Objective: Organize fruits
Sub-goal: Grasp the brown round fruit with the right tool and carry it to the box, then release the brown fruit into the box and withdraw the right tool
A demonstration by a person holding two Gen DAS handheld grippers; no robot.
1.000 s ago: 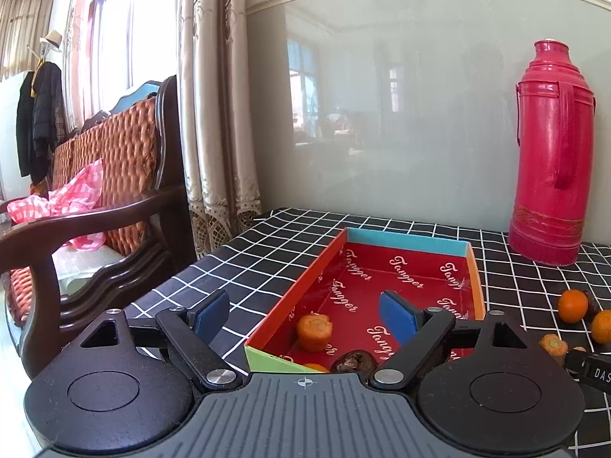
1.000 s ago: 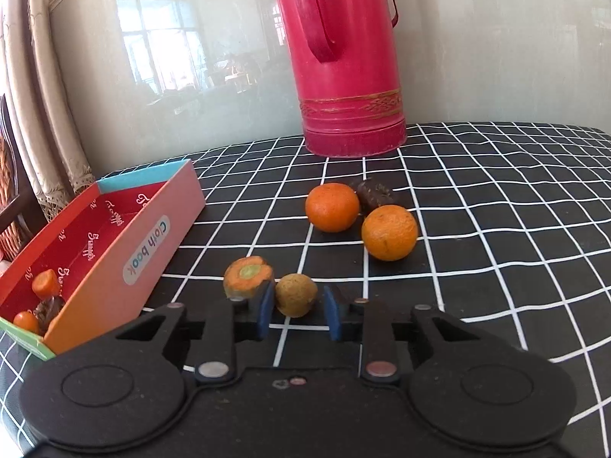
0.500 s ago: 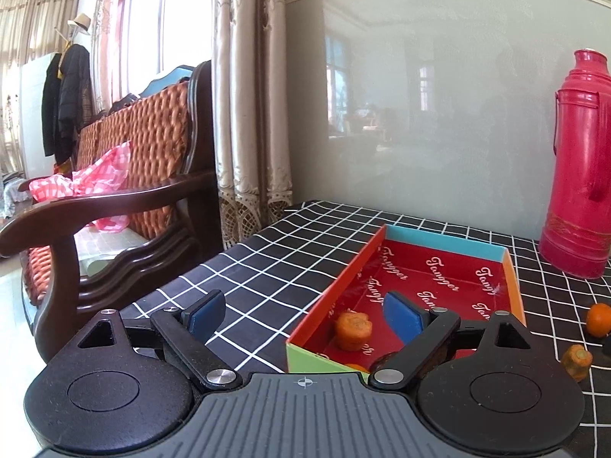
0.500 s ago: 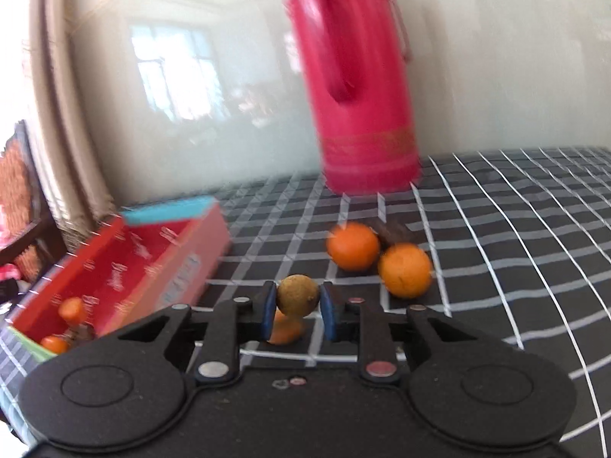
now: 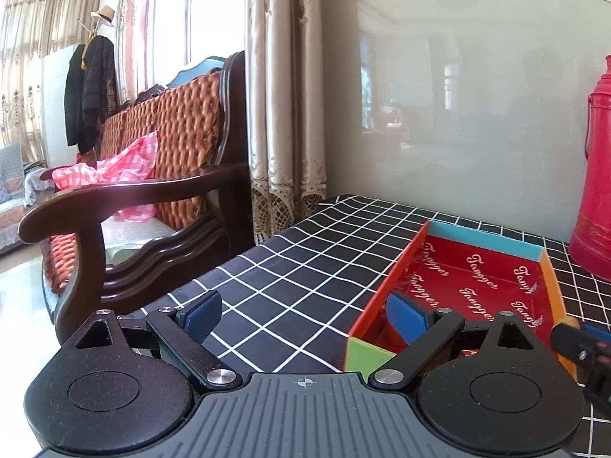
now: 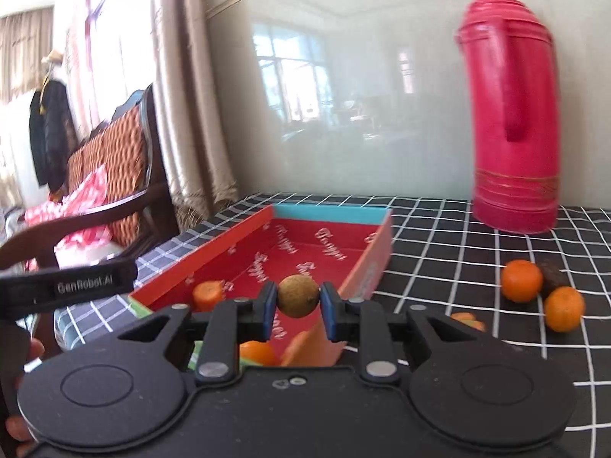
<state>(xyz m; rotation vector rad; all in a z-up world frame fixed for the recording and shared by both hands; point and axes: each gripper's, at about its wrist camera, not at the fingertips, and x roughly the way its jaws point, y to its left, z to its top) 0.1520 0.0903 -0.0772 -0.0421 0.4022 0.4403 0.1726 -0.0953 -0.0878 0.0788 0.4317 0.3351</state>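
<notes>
Fruits partly sorted into a red box on a checked desk.

A small round brown fruit (image 6: 298, 301) is pinched between the right tongs (image 6: 298, 307), held in the air over the near end of the open red box (image 6: 305, 244). Inside the box lie a cut carrot piece (image 6: 207, 294) by the left wall and an orange fruit (image 6: 256, 353) at the near end. On the desk to the box's right, two mandarins (image 6: 521, 280) (image 6: 564, 308) sit close together with a dark brown fruit (image 6: 553, 277) touching them.

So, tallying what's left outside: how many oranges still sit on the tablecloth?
2: one orange beside the dark fruit, another orange nearer the camera. The right tool may hide more.
</notes>
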